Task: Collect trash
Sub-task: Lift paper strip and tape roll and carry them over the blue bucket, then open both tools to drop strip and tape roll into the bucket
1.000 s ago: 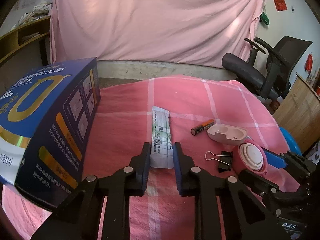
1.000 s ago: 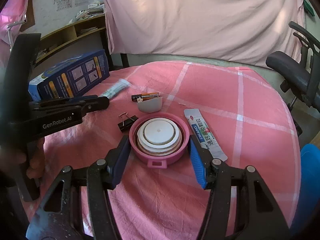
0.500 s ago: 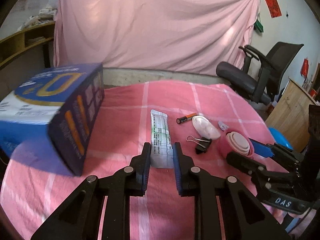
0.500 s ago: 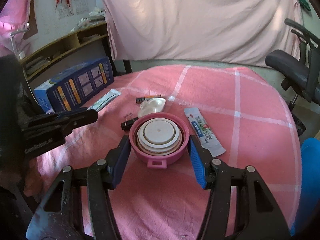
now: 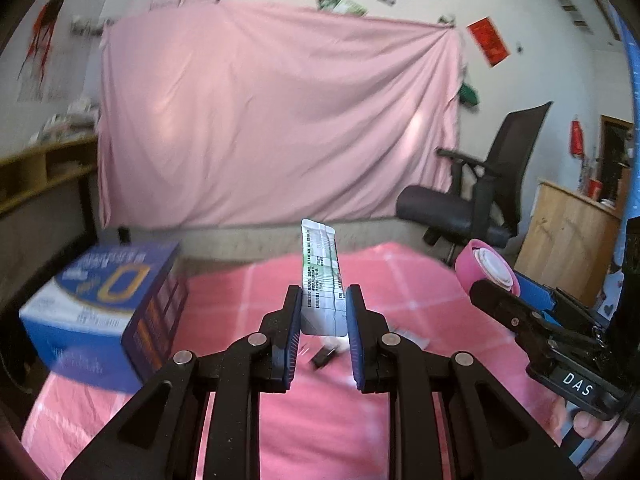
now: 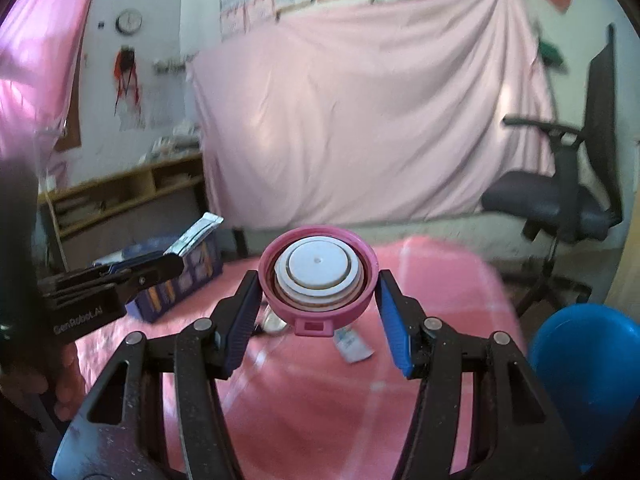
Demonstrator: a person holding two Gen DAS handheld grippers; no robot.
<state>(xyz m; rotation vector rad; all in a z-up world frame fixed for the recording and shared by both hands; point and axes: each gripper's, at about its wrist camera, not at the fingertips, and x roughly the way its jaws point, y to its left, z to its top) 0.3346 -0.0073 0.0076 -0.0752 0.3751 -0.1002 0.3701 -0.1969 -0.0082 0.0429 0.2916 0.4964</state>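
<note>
In the lower centre of the left wrist view I have my left gripper (image 5: 322, 312) clamped on the near end of a long white sachet (image 5: 320, 276); its jaws are nearly together, and the packet sticks up and away from me, clear of the pink checked cloth (image 5: 248, 304). I judge the end-on hold keeps the thin packet stiff enough to carry. Its green and black print is too small for me to read.

In the lower centre of the right wrist view my right gripper (image 6: 316, 300) is closed across the rim of a pink lid (image 6: 318, 276), white insert facing me, lifted off the cloth. The wide spread of the jaws simply matches the lid's width.

At the lower right of that view sits a blue bin (image 6: 584, 372), which I take to be where both pieces go. Below the lid a second sachet (image 6: 352, 346) lies on the cloth, not yet collected.

Readable writing: "GenRobot.AI" on the left gripper's body at the left edge of the right view, "DAS" on the right gripper at lower right of the left view. Farther left, the blue box (image 5: 100, 312) carries a large gold "D"; the rest is blurred.
</note>
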